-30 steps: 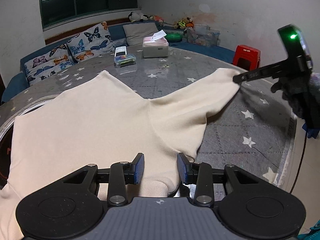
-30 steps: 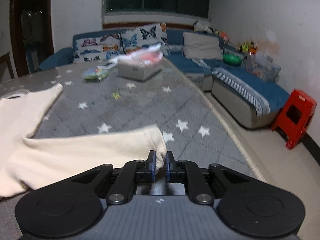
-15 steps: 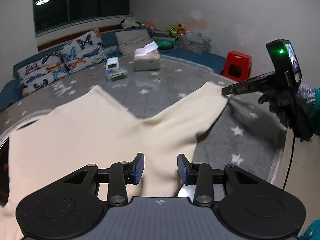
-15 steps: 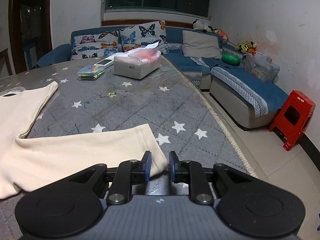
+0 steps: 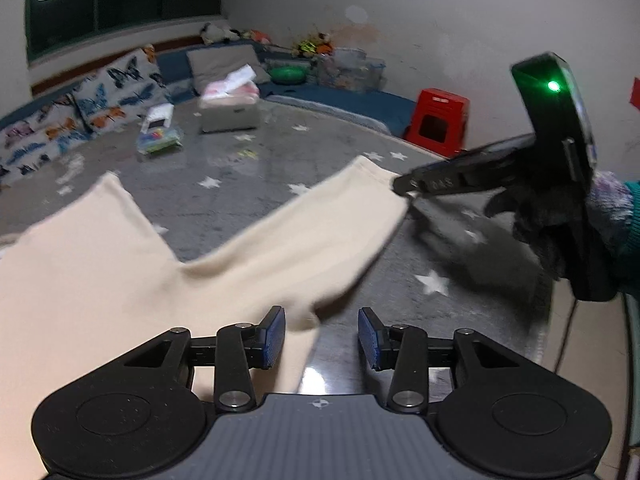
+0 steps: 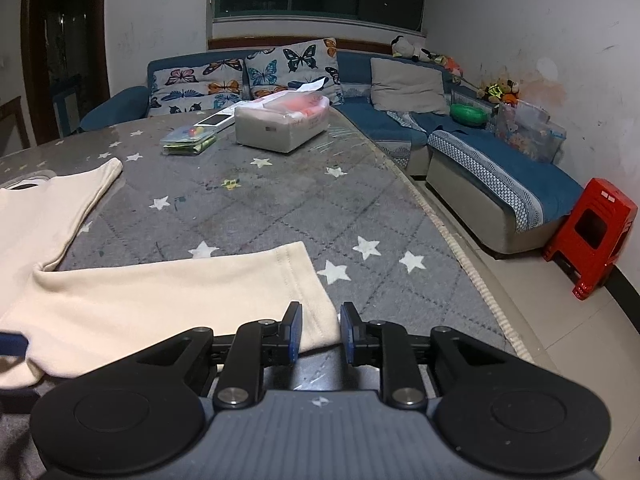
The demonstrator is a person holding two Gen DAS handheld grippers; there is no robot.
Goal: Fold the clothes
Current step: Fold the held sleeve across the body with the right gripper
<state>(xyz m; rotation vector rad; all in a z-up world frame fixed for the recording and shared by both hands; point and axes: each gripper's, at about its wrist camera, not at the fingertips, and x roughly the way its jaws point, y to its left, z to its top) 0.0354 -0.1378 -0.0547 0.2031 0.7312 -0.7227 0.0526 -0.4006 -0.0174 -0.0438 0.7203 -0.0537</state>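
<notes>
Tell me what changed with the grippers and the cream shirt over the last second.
The right gripper opened and let go of the sleeve cuff, which now lies flat on the starred table cover. The left gripper stayed open over the cream shirt. The tissue box did not move.

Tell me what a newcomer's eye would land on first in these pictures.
First comes the cream garment, spread wide over the grey star-print table cover, one sleeve reaching toward the right gripper, whose open jaws flank the cuff corner. Next is the green light on that gripper, seen from the left wrist. Last, the red stool on the floor by the blue sofa.
</notes>
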